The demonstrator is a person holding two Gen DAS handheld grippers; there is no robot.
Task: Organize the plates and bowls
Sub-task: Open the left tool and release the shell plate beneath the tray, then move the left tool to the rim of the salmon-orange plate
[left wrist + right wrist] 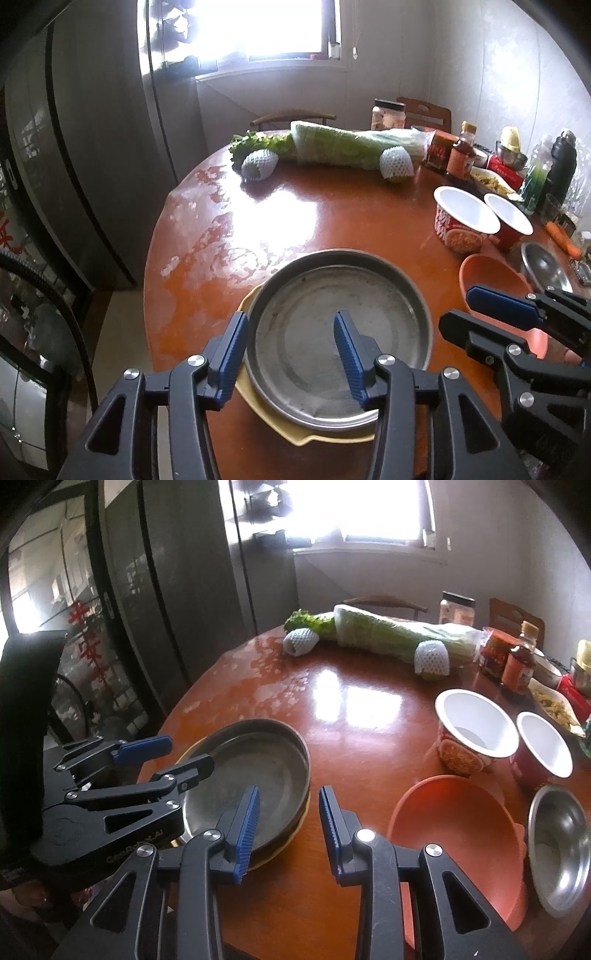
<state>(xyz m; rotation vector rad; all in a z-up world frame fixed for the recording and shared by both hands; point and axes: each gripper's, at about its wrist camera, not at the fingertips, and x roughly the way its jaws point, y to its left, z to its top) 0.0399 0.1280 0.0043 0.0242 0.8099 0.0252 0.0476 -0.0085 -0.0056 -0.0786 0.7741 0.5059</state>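
Observation:
A round metal plate (332, 325) rests on a yellow plate (295, 434) at the near edge of the round wooden table (332, 214). My left gripper (290, 356) stands open astride the metal plate's left rim, one finger outside and one over its inside, pads off the metal. An orange bowl (454, 830) and a steel bowl (561, 849) sit to the right. My right gripper (290, 834) is open and holds nothing, hanging over the table between the metal plate (251, 775) and the orange bowl. The left gripper (184, 755) shows at that view's left.
Two red paper cups (476, 720) (543, 746) stand beyond the bowls. A wrapped cabbage (351, 144) and two foam-netted fruits (258, 166) lie at the far side. Bottles and jars (461, 155) crowd the right edge. A dark cabinet (92, 147) stands to the left.

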